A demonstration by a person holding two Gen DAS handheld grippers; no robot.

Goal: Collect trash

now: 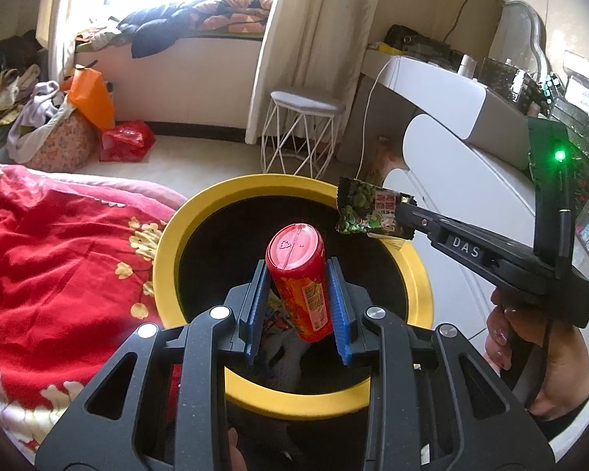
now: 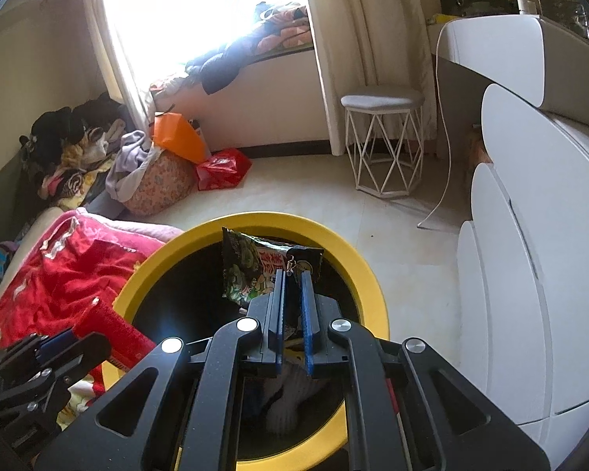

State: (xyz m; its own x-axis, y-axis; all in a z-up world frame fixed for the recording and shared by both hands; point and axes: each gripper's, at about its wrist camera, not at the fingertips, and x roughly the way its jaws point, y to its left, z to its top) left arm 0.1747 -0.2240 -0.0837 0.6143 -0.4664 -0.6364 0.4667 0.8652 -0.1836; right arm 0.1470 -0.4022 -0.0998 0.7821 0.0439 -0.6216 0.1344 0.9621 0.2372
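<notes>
My left gripper [image 1: 297, 271] is shut on a red snack tube [image 1: 300, 274] with a red lid and holds it over the open yellow-rimmed bin [image 1: 165, 243]. My right gripper [image 2: 293, 274] is shut on a green snack wrapper [image 2: 251, 267] and holds it over the same bin [image 2: 369, 274]. In the left wrist view the right gripper [image 1: 402, 212] comes in from the right with the wrapper [image 1: 367, 208] above the bin's far rim. In the right wrist view the left gripper [image 2: 64, 339] and the tube [image 2: 114, 329] show at the lower left. White and coloured trash lies at the bin's bottom.
A bed with a red blanket [image 1: 47, 259] lies left of the bin. A white wire stool [image 1: 304, 133] stands beyond it. White drawers [image 2: 530, 274] and a dresser stand at the right. Bags and clothes [image 2: 157, 168] are piled under the window.
</notes>
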